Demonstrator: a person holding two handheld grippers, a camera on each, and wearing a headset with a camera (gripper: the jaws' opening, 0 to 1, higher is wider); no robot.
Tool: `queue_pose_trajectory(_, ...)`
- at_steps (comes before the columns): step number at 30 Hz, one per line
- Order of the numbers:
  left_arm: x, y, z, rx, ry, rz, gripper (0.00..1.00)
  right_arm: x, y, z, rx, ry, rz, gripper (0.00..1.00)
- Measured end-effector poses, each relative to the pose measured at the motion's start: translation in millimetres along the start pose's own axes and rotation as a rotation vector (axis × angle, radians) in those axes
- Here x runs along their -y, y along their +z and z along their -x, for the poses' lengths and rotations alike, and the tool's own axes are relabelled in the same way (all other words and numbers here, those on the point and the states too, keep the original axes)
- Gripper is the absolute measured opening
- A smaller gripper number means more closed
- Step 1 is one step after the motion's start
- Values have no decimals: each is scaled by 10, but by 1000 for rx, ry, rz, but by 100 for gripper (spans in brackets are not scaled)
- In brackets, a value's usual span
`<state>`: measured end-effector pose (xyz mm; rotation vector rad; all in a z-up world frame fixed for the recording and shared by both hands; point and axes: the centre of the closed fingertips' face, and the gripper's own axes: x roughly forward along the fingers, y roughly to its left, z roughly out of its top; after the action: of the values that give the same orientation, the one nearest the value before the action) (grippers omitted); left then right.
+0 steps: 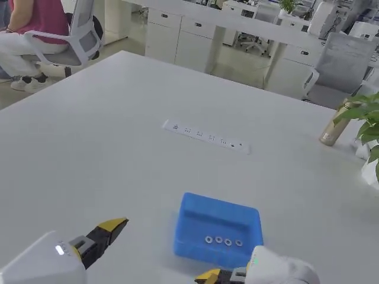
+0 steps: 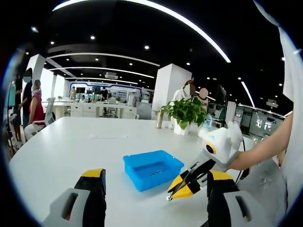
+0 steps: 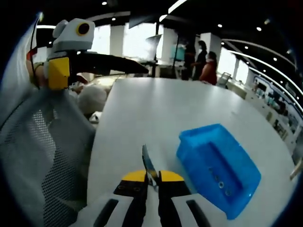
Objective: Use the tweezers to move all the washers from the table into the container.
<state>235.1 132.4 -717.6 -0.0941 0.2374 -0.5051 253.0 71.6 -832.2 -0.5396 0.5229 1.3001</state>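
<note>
Four washers (image 1: 223,241) in container (image 1: 217,229); right gripper (image 3: 151,176) clamps tweezers (image 3: 147,163), left gripper (image 2: 156,174) apart. Closing step, I judge: scan table (image 1: 118,136) for strays.

Looks like a large open-plan office: a long white table (image 1: 89,136) with a power strip (image 1: 205,136) lying on it, a person (image 1: 32,21) seated in a grey swivel chair (image 1: 84,29) at its far corner, and rows of white desks with drawer units (image 1: 177,38) behind. Shows, in the left gripper view, a dark ceiling with recessed spotlights (image 2: 147,47) and long light strips (image 2: 189,28), a white pillar (image 2: 171,90), a potted plant (image 2: 185,111) on the table and people standing (image 2: 189,91) beyond it. Adds, in the right gripper view, more standing people (image 3: 204,66) near bright windows (image 3: 137,42).
</note>
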Motion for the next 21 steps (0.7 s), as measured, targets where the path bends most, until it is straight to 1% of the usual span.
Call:
queue_pose_trajectory(2,10,21,-1,9,-2,7,92,33,-6,25,26,-1,-67,4)
queue_pose_trajectory(5,13,20,-6,8,-2,20,93,98,-41,47,53,-12,-162,2)
queue_pose_trajectory(6,13,23,-7,10,-4,26,93,119,-39,57,59,-22,-167,2)
queue_pose_trajectory(8,11,30,-5,13,-4,38,94,129,-43,80,64,-18,-216,2)
queue_pose_trajectory(11,6,54,0,23,1,53,94,201,-57,86,62,-27,-231,3)
queue_pose_trajectory(13,3,62,2,25,4,59,95,232,-39,90,65,-24,-240,3)
queue_pose_trajectory(15,2,75,3,29,8,64,96,228,-7,80,68,-1,-276,4)
queue_pose_trajectory(17,7,84,3,30,10,65,96,230,3,60,59,9,-276,4)
queue_pose_trajectory(18,12,86,3,30,13,61,97,206,-5,47,35,22,-273,4)
queue_pose_trajectory(19,14,87,2,31,14,56,97,204,-17,39,20,25,-273,4)
queue_pose_trajectory(20,22,87,-2,31,16,50,98,222,-27,30,7,13,-269,4)
queue_pose_trajectory(21,35,91,0,35,14,44,99,221,-27,28,0,16,-271,4)
